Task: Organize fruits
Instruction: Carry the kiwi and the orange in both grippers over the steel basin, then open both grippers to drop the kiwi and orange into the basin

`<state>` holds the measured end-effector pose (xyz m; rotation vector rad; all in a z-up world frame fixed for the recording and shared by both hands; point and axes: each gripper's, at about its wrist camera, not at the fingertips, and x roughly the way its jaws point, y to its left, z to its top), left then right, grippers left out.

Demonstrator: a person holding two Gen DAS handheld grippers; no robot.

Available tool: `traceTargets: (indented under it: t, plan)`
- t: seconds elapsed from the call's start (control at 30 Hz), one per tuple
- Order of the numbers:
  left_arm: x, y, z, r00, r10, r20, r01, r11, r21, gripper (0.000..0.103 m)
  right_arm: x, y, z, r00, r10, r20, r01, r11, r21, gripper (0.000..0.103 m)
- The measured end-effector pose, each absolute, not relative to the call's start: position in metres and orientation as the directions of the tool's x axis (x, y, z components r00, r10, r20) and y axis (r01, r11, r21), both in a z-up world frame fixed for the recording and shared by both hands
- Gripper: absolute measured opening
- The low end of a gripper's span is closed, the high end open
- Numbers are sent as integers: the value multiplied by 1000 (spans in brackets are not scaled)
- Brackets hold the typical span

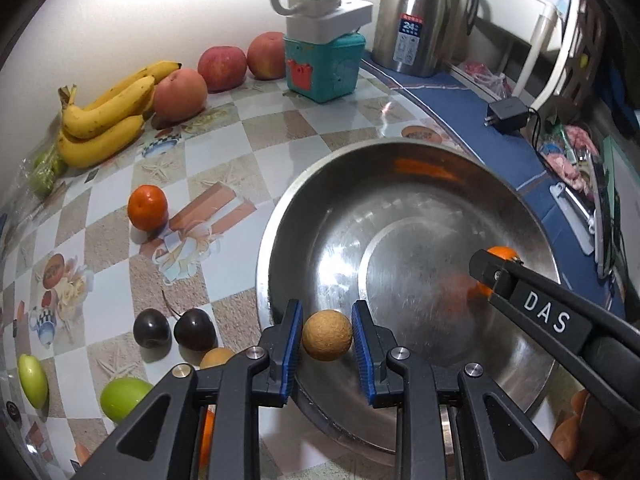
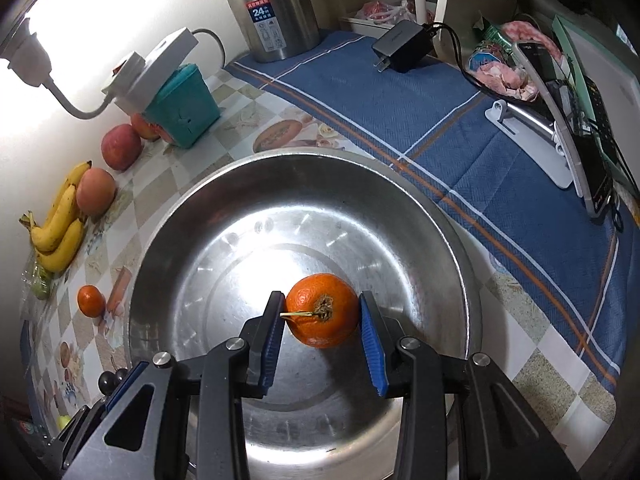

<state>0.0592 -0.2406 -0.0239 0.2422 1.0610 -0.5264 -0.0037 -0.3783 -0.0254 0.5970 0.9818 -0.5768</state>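
A checked, picture-printed tablecloth (image 1: 224,148) is covering the table in front of me, with a blue striped cloth (image 2: 460,128) lying over its far side and a steel thermos jug (image 1: 416,20) standing against the wall. I am holding both grippers over a wide steel bowl (image 1: 332,216). My left gripper (image 1: 327,338) is clenching a small tan round fruit (image 1: 327,340) between its blue pads, just above the bowl's near rim. My right gripper (image 2: 322,316) is gripping a stemmed orange (image 2: 322,310) over the bowl's floor; whether the orange is already touching the metal I am not able to judge from this angle. Along the wall, a bunch of bananas (image 1: 104,116) is lying beside three reddish apples (image 1: 222,68) and a teal box (image 1: 324,66) with a white power strip (image 1: 328,12) on top. A smaller orange (image 1: 147,207) is sitting alone on the cloth. Nearer me, two dark cherries (image 1: 174,328) are resting side by side, close to two green fruits (image 1: 124,398).
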Motion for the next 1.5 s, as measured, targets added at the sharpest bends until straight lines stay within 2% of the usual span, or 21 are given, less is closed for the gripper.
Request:
traceTargets:
  t: [0.43,0.6,0.77,0.87,1.13,1.27,1.5]
  plan:
    - [53,-245,-22,379,-295,-877,540,840,-49,29,-4,-377,-28,415,-165,-895,687,701,190,39]
    - [51,-245,-13,383,-315,-868,549,834,-61,40,-4,-376,-24,422,-176,-889,686,704,186,41]
    - [49,-244,0,399,-334,-854,555,829,-65,41,-8,-375,-11,453,-191,-871,682,704,200,41]
    - [49,-240,10,410,-339,-847,546,835,-70,46,-11,-375,-2,475,-204,-856,681,702,211,41]
    - [56,-212,25,425,-273,-863,457,888,-56,50,-17,-371,11,491,-208,-846,674,706,217,41]
    - [59,-192,27,423,-214,-880,394,919,-34,58,-20,-366,13,464,-207,-861,676,712,192,41]
    - [64,-150,11,322,-123,-939,258,965,-38,59,-27,-357,14,432,-201,-879,673,721,166,41]
